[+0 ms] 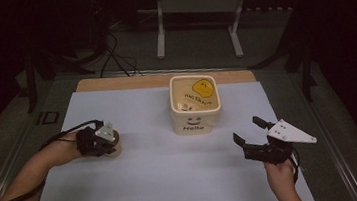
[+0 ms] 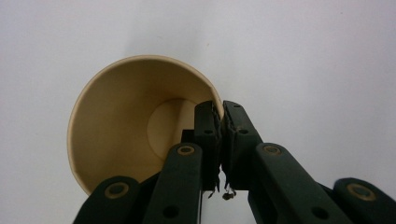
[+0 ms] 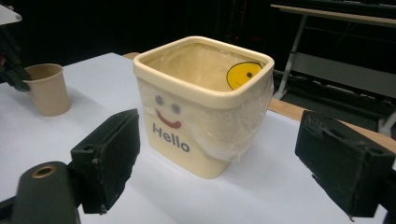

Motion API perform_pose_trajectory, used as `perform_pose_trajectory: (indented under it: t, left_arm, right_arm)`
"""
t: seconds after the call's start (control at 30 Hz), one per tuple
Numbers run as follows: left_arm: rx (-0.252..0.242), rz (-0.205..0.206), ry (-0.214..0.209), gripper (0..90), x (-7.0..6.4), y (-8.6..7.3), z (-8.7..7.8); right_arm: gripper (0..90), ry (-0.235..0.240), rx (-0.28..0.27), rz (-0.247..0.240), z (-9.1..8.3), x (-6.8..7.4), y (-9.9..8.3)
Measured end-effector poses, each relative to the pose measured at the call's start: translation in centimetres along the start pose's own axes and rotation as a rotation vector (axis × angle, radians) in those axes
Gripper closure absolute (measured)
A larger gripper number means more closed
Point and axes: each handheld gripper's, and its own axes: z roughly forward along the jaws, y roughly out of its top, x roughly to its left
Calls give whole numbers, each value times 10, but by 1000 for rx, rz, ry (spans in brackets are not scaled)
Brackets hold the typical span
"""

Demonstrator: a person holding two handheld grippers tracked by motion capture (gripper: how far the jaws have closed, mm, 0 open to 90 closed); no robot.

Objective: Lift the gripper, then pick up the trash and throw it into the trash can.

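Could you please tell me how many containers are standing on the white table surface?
2: a paper cup at the left, its rim pinched by the left gripper, and a square bin at centre, ahead of the open right gripper.

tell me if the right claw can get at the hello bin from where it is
Probably yes: the right claw is open, aimed at the Hello bin, with only bare white table between them; the bin may be wider than its opening.

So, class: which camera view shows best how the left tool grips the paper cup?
The left gripper view: the left tool is shut on the paper cup, pinching its rim with one jaw inside. In the high view the tool covers most of the cup. The right gripper view shows the cup far off.
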Motion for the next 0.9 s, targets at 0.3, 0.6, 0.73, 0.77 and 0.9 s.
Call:
perform_pose_trajectory:
  t: [0.3,0.6,0.73,0.77,0.9]
  left_arm:
    - [-26,-5,3,884,0,-1,-6]
    - [-71,-45,-37,888,1,3,-33]
    - [-91,-49,-45,889,1,7,-48]
    - [-96,-52,-51,888,1,8,-52]
    - [-90,-62,-47,888,2,12,-65]
  right_arm:
    - [140,-2,-2,4,-1,-1,0]
    - [140,1,-5,3,-1,0,1]
    - [140,2,-5,4,0,0,2]
    - [140,4,-5,5,0,1,2]
    - [140,6,-4,3,0,1,2]
